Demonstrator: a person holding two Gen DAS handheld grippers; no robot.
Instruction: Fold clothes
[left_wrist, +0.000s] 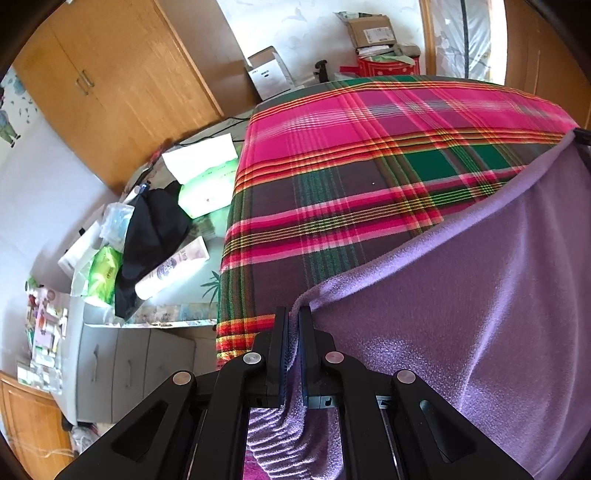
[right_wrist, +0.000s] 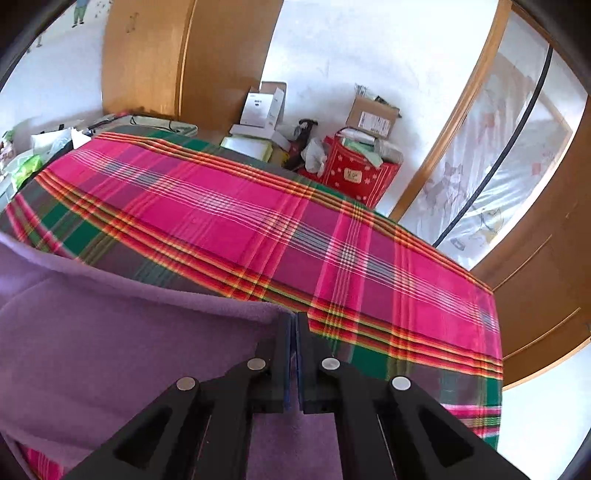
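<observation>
Left gripper (left_wrist: 292, 314): fingers narrow, clamped on a bunched edge of the purple fleece garment (left_wrist: 480, 295), cloth visibly pinched between the pads. Right gripper (right_wrist: 293, 319): fingers pressed together on the opposite edge of the same garment (right_wrist: 129, 332). The garment hangs stretched between the two grippers above the near part of the bed, over the pink and green plaid bedspread (left_wrist: 351, 155). A cluttered tabletop (left_wrist: 177, 236) stands beside the bed, left.
</observation>
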